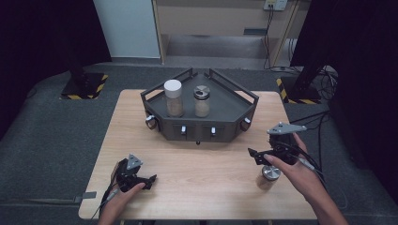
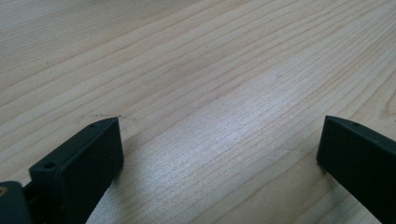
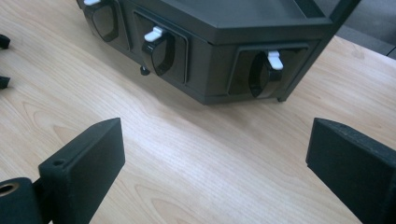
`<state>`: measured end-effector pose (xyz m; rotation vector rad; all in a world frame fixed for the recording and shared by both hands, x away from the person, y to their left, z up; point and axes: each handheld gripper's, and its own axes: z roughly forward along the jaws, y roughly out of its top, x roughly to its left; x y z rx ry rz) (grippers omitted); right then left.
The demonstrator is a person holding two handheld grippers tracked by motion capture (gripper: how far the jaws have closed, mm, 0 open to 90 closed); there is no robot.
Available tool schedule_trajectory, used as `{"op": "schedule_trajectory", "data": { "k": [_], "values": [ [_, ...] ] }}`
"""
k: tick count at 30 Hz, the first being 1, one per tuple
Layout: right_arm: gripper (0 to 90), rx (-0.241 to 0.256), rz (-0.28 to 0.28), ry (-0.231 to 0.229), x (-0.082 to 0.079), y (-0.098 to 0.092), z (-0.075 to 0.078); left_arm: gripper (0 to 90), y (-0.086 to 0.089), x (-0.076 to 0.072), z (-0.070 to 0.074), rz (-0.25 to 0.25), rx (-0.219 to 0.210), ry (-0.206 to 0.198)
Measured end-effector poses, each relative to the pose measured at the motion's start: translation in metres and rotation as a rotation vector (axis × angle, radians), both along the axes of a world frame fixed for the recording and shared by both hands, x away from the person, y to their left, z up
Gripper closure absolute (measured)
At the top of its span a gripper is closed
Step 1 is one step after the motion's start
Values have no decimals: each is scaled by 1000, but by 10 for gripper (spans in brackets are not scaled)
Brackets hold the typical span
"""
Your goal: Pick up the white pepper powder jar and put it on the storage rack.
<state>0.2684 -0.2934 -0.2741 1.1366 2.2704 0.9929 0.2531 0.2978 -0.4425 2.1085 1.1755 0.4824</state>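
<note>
A dark grey angular rack (image 1: 234, 117) stands at the back middle of the wooden table (image 1: 197, 168). Inside it stand a white-lidded jar (image 1: 172, 97) and a metal-lidded jar (image 1: 202, 101), both holding pale powder. A third jar with a metal lid (image 1: 270, 175) stands on the table just under the person's right hand. My right gripper (image 1: 254, 157) is open beside that jar and points left; its open jaws (image 3: 214, 128) face the rack's front (image 3: 224, 37). At the near left my left gripper (image 1: 151, 182) is open, with bare wood between its jaws (image 2: 219, 126).
The rack's front carries several black knobs with white levers (image 3: 264, 70). A raised rail runs round the rack's rim (image 1: 206, 75). Cables trail from both grippers off the near edge. Dark floor, stands with hazard tape (image 1: 84, 89) and wall cabling lie beyond the table.
</note>
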Motion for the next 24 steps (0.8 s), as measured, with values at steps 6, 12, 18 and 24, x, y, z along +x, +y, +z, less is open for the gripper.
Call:
{"op": "schedule_trajectory", "data": {
  "k": [6, 12, 18, 24],
  "values": [
    [44, -4, -16, 12, -6, -8, -4, 0, 0, 0, 0, 0, 0, 0],
    [44, -7, -27, 14, -13, -13, -7, 0, 0, 0, 0, 0, 0, 0],
    [43, -19, -31, 9, -20, -17, -7, 0, 0, 0, 0, 0, 0, 0],
    [42, -40, -30, 18, -26, -19, -11, 0, 0, 0, 0, 0, 0, 0]
  ]
}}
